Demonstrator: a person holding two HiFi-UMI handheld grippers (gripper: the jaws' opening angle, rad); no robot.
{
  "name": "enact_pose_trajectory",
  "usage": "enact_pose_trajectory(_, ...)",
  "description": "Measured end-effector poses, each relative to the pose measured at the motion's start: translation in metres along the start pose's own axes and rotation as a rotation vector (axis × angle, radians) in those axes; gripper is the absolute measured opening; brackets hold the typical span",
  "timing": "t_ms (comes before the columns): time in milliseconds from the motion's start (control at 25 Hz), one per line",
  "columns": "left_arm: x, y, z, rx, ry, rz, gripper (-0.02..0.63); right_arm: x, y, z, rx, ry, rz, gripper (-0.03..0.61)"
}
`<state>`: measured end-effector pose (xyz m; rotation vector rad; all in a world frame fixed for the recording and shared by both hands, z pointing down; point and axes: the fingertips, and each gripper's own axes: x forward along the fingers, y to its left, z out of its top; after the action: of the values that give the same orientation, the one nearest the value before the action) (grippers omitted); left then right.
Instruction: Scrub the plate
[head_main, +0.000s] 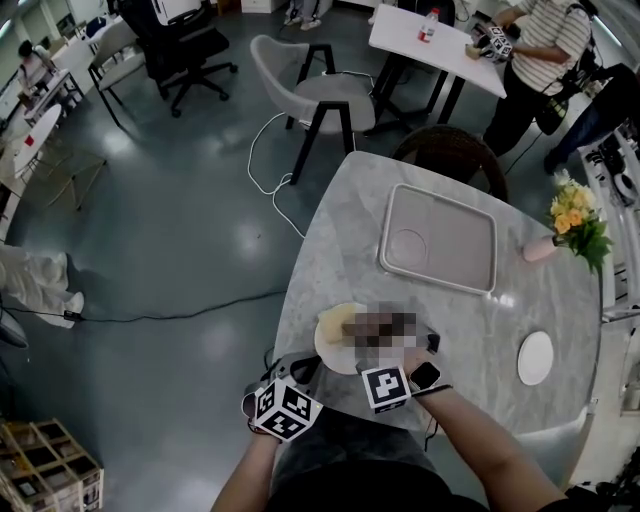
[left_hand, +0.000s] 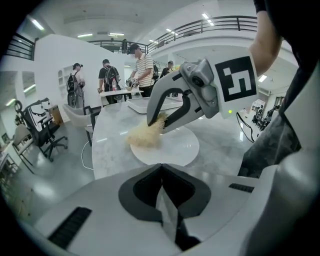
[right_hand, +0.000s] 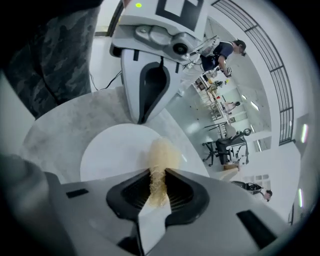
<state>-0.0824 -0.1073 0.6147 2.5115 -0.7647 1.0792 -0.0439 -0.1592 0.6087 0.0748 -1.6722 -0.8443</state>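
Note:
A white plate (head_main: 335, 345) lies on the marble table (head_main: 340, 230) at its near edge. My right gripper (right_hand: 157, 172) is shut on a pale yellow fibrous scrubber (right_hand: 162, 152), which rests on the plate (right_hand: 112, 150) near its right rim. In the left gripper view the same scrubber (left_hand: 146, 134) sits on the plate's far left part. My left gripper (left_hand: 161, 170) is shut, its tips at the plate's near rim (left_hand: 170, 150); I cannot tell whether they clamp the rim. A mosaic patch in the head view hides the right gripper's jaws.
A grey tray (head_main: 437, 240) lies farther back on the table, a small white dish (head_main: 535, 357) sits at the right, and a vase of yellow flowers (head_main: 575, 222) stands near the right edge. A chair (head_main: 455, 150) stands behind the table. People stand at a far table.

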Motion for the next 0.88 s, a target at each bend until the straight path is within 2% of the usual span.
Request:
enact_pose_trajectory(200,0.000,0.000,0.000,0.000,-0.001,-0.003,0.012,-0.001,-0.003,-0.022,0.089,0.067,-0.017,0.075)
enact_pose_trajectory(400,0.000,0.000,-0.001,-0.005,-0.002,-0.006,0.012,-0.007,0.017,-0.035,0.168,0.098,0.012,0.075)
enact_pose_trajectory(600,0.001,0.001,0.001,0.003,0.000,-0.005,0.012,-0.016,0.027,-0.029,0.178,0.084,0.022,0.075)
enact_pose_trajectory(880,0.002,0.000,0.000,0.004,0.005,-0.004,0.012,-0.017,0.043,-0.011,0.243,0.040,0.061,0.075)
